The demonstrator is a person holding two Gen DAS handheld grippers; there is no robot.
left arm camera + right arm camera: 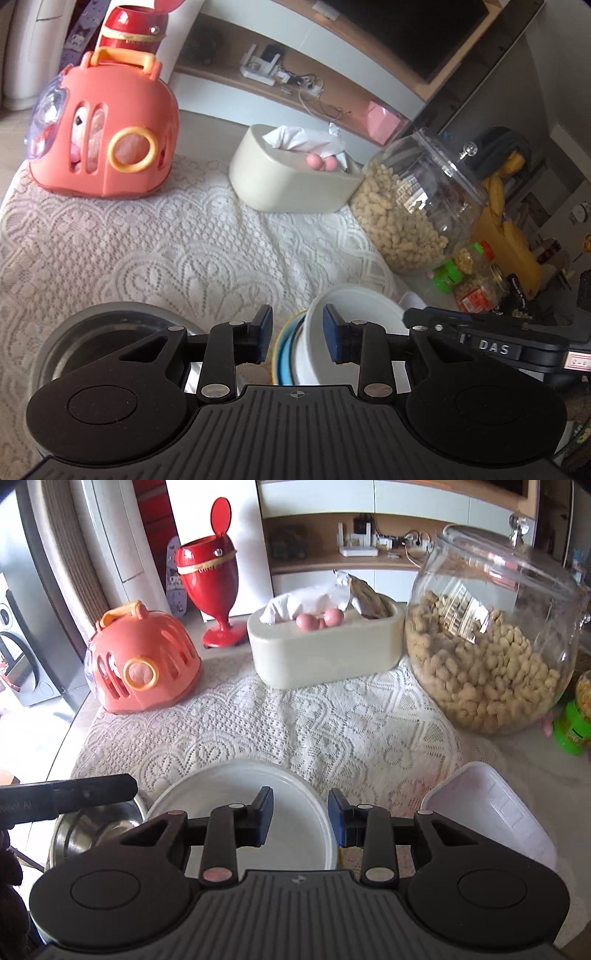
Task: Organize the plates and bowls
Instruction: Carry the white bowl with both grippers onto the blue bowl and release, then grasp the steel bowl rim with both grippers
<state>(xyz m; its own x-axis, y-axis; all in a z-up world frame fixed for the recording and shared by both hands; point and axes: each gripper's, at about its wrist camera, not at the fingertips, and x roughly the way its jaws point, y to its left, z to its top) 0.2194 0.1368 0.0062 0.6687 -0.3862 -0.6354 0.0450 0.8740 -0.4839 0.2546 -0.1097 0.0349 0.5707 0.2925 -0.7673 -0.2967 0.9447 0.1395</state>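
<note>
A white bowl [354, 306] sits nested on a blue and yellow-rimmed dish [286, 350] on the lace cloth. My left gripper [297, 334] is open, its fingers either side of the stack's left wall. A steel bowl [110, 332] lies to its left. In the right wrist view the white bowl [236, 786] lies under my open right gripper [301, 818], whose fingers straddle its right rim. The steel bowl [92, 830] is at the left, and a white rectangular tray [491, 808] lies at the right.
A coral toy carrier [144, 661], a red goblet [210, 576], a cream tissue box [325, 642] and a big glass jar of peanuts [491, 642] stand along the back. A green-capped jar [574, 720] is at the far right. The lace cloth [295, 723] lies between.
</note>
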